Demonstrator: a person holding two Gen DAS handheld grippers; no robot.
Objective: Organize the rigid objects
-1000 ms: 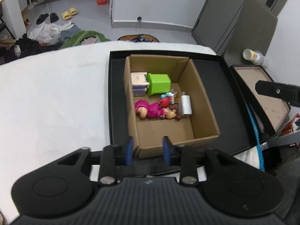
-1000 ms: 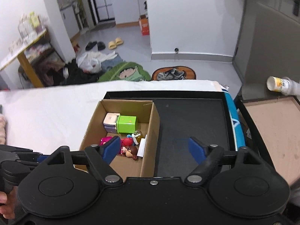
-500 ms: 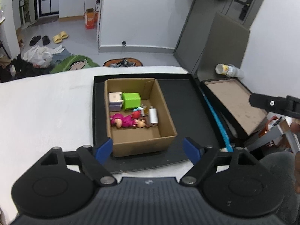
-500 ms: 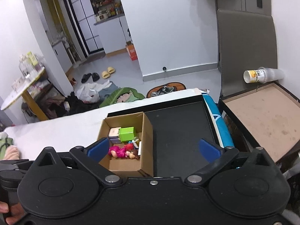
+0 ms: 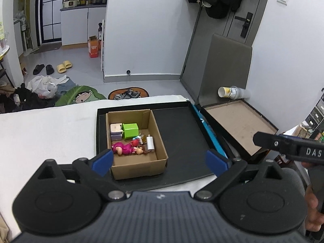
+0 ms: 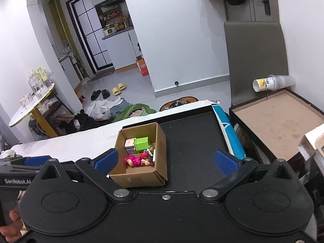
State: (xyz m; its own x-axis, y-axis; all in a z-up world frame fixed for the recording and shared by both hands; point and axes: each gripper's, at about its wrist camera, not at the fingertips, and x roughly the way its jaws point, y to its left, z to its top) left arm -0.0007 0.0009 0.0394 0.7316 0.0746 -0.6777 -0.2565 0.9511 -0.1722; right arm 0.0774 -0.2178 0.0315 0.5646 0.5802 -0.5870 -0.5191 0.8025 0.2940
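Both grippers have their jaws wide and empty — the left gripper (image 5: 159, 162) has just been opening. The box (image 5: 139, 170) with the toys (image 5: 129, 148) lies on the black tray (image 5: 182, 133), beyond and below the fingers, not touched. Both grippers point downward at it.

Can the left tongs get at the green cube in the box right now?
Probably yes: the left tongs are wide open and empty, the cardboard box is open-topped, nothing covers the green cube.

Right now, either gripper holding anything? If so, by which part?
Nothing held. Left gripper and right gripper have just been opening, nothing between their jaws; the toys lie in the cardboard box.
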